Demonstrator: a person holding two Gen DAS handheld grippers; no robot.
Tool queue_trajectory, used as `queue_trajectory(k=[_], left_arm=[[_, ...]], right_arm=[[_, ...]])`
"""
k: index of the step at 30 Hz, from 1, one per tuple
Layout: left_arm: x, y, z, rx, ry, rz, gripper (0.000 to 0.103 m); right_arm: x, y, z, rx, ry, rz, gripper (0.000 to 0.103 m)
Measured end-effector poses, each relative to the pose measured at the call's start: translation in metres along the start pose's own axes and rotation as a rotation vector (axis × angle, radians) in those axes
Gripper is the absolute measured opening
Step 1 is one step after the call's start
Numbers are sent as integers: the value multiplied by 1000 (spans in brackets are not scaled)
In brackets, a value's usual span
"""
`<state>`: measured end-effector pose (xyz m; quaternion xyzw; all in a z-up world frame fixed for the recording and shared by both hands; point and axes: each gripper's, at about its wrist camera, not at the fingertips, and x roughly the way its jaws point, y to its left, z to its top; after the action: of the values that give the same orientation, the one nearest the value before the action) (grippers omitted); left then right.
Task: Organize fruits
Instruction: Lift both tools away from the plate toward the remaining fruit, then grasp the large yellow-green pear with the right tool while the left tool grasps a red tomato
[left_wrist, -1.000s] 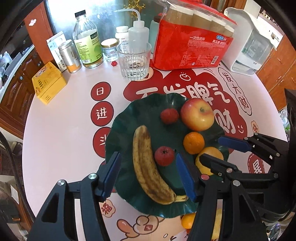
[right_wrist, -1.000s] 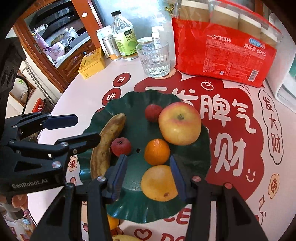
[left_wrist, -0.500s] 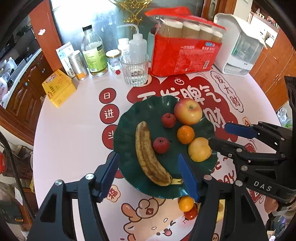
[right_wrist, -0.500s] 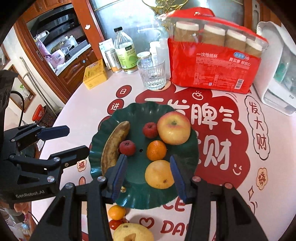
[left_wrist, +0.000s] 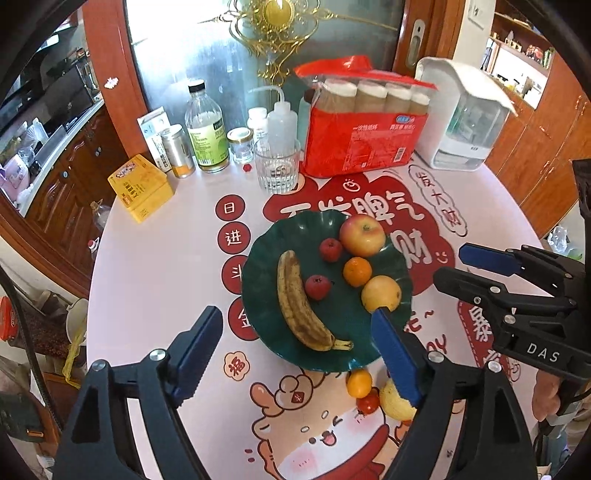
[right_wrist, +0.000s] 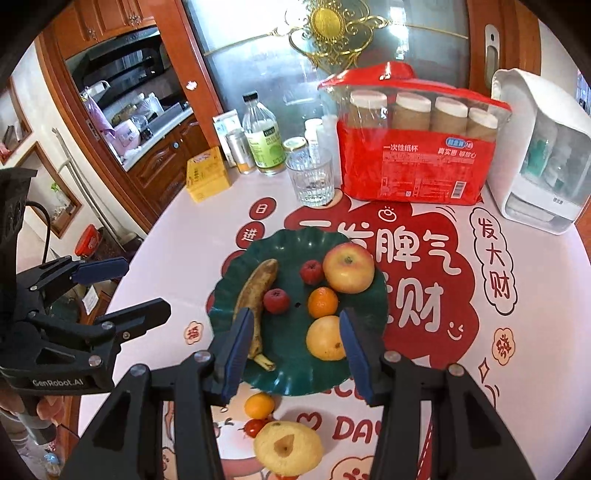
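While both tools hung above the desk with nothing between their pads, the work stood between one placement and the next. The left tool (left_wrist: 295, 345) had its blue fingers spread wide, having just been opening, and nothing lay between them; seen past them was the near edge of the green plate (left_wrist: 266, 258). The right tool (right_wrist: 293, 347) stood part-way spread, its pads clear of any fruit, though the yellow-orange fruit (right_wrist: 325, 338) on the plate showed between them from above.

On the plate lay a spotted banana (left_wrist: 299, 306), two small red fruits (left_wrist: 317, 286), a mandarin (left_wrist: 357, 271), the yellow-orange fruit and a large apple (left_wrist: 362, 236), all apart or just beside one another. Off the plate, on the desk close to its near rim, sat three pieces not yet gathered: a second mandarin (right_wrist: 259, 405), a cherry tomato (right_wrist: 255, 426) touching or nearly touching it, and a pale yellow pear-like fruit (right_wrist: 288, 448) nearest the cameras.

By my reading, most of the sorting was done and the loose three remained. The next move called for one tool to drop toward that cluster, most likely the pear, which needed a wide spread, while the tomato wanted a gentle pinch. Open room on the plate lay along its left side and near rim. The glass (left_wrist: 277, 171) and the red cup pack (left_wrist: 364, 147) stood well apart at the back.
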<state>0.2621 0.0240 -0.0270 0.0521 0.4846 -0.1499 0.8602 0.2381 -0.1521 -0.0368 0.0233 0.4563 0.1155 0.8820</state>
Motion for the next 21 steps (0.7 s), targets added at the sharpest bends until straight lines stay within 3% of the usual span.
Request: queue_trajectory(k=[14, 21], left_arm=[[-62, -12, -26, 20, -120, 7, 88], [-73, -21, -48, 42, -149, 4, 88]], right_arm=[[-60, 19, -28, -31, -73, 3, 64], [-68, 24, -54, -29, -55, -14, 68]])
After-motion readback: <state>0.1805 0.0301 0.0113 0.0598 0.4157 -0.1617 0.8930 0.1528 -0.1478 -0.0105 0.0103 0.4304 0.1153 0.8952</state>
